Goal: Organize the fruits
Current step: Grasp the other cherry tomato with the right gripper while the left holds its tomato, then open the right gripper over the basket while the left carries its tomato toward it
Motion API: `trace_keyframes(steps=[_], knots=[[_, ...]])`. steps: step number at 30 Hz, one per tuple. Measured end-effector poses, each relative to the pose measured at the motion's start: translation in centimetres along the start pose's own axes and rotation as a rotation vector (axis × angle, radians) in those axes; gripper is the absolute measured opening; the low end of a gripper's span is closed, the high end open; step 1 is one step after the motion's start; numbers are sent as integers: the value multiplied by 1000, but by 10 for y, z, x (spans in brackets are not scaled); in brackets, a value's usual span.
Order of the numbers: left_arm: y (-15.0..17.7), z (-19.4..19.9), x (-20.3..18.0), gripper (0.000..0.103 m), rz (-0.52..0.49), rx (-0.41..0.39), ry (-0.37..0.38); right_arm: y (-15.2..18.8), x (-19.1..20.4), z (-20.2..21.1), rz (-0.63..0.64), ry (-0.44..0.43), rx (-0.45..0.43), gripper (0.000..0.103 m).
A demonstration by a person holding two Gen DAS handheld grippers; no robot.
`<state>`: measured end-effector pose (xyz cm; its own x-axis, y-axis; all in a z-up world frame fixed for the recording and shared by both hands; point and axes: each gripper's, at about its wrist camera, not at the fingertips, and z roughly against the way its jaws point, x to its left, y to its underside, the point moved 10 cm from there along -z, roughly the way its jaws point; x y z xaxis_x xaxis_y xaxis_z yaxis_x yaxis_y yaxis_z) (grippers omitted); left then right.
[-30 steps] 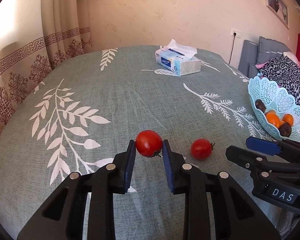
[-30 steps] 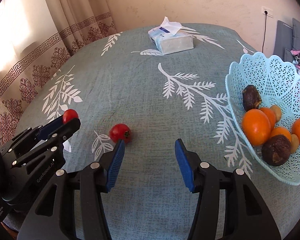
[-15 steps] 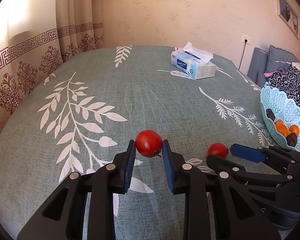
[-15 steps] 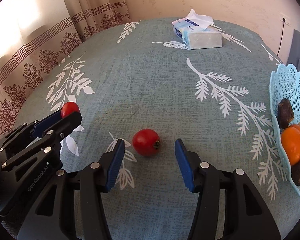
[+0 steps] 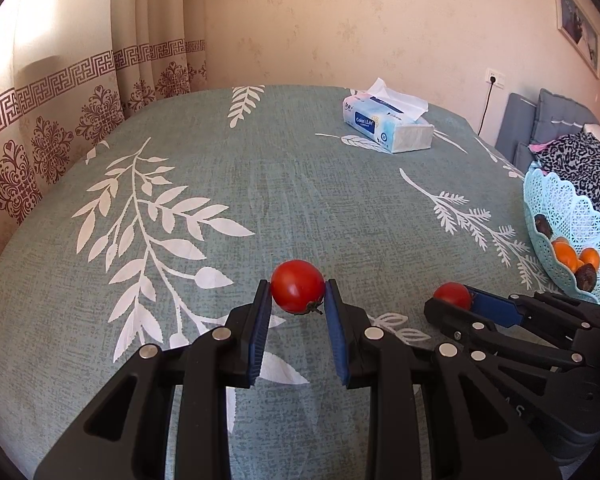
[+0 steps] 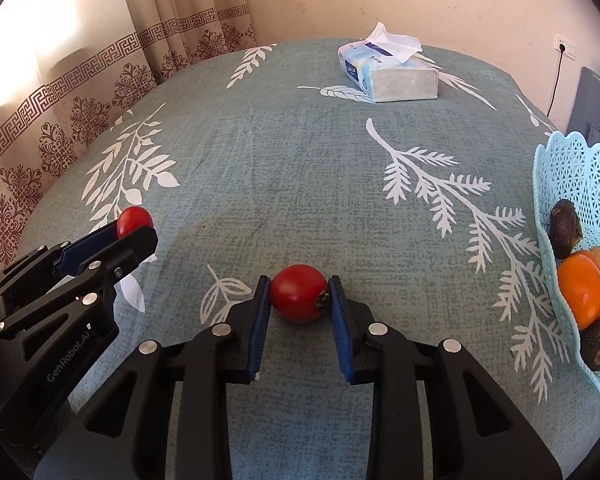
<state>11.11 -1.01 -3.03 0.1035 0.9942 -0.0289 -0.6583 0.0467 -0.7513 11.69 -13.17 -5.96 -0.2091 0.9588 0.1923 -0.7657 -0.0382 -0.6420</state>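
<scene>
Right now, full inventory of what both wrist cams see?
tomatoes: 2, red, one in the left gripper, one in the right gripper
basket: 1, light blue lattice, right edge of table
oranges: several, orange, in the basket; exact count unclear
dark fruits: at least 2, brown, in the basket
tissue box: 1, blue and white, far side of table
tablecloth: 1, grey-green with white leaves
curtain: beige with brown pattern, left
left gripper: black with blue pads, shut on its tomato
right gripper: same, jaws just closed on its tomato
</scene>
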Motion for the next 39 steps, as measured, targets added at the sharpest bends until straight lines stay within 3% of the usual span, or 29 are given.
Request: trace_keyframes(steps=[13,19,25,36,39], knots=[[1,0,-7,27,-15,-6,18,0,-31,49,-69,49,-98,30],[3,-3,-9,27,-26,0,3,-7,-74,89,-148,107,-179,30],[3,-1,-16,27,-35,5,19,8,-127,120,-238,199,-230,30],[1,11,-51,27,-81,9,68,35,-185,140,-312,294,-245,30],[-1,15,-64,27,-98,6,79,37,-192,146,-315,319,-272,41]])
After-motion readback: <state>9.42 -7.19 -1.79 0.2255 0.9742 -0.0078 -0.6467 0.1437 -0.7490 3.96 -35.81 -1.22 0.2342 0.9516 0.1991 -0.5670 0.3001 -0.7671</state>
